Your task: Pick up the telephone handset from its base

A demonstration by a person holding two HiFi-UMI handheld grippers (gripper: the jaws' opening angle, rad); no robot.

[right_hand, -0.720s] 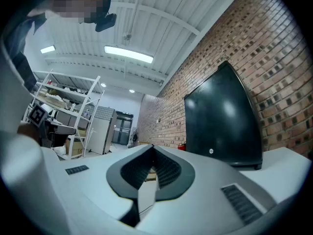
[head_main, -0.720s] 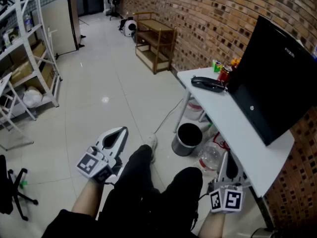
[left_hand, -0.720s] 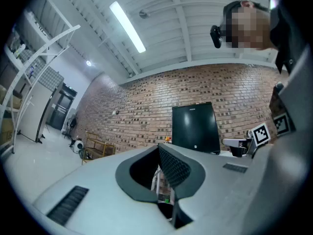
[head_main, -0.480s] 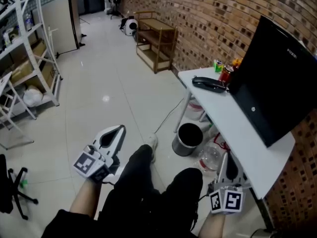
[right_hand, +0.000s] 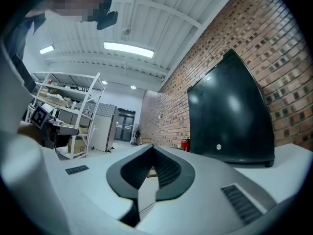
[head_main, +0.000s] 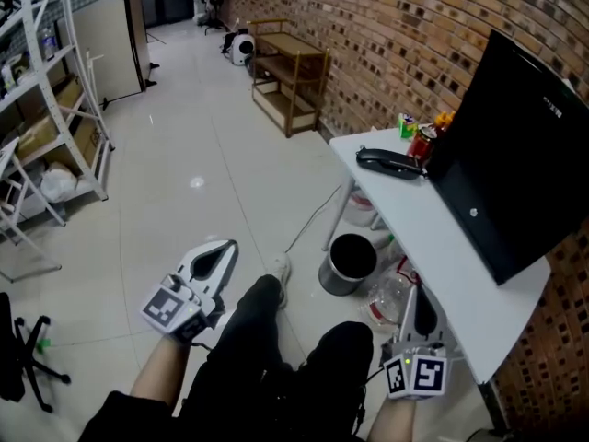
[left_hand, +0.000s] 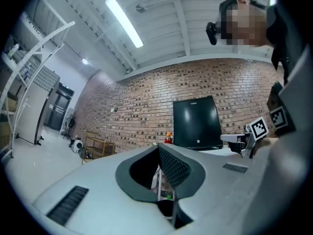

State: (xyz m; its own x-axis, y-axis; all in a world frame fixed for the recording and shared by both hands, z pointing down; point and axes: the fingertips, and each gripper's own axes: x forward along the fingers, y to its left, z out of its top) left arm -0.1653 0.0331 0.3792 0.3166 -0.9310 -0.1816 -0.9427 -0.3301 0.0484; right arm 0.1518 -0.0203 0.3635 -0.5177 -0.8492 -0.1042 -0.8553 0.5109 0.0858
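Resting on the white table (head_main: 440,247), telephone handset (head_main: 386,162) lies untouched.

Telephone (head_main: 388,161) too small — its parts indistinct, monitor (head_main: 515,145) cut off right

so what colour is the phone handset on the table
Black. The telephone handset shows best in the head view.

A white counter (head_main: 433,239) is set along a brick wall (head_main: 386,35). A large black monitor (head_main: 515,150) is stood on it, with a red can (head_main: 422,142) just beside. A black bin (head_main: 339,274) is placed on the tiled floor (head_main: 184,155) below, and a wooden shelf (head_main: 293,76) is seen further back.
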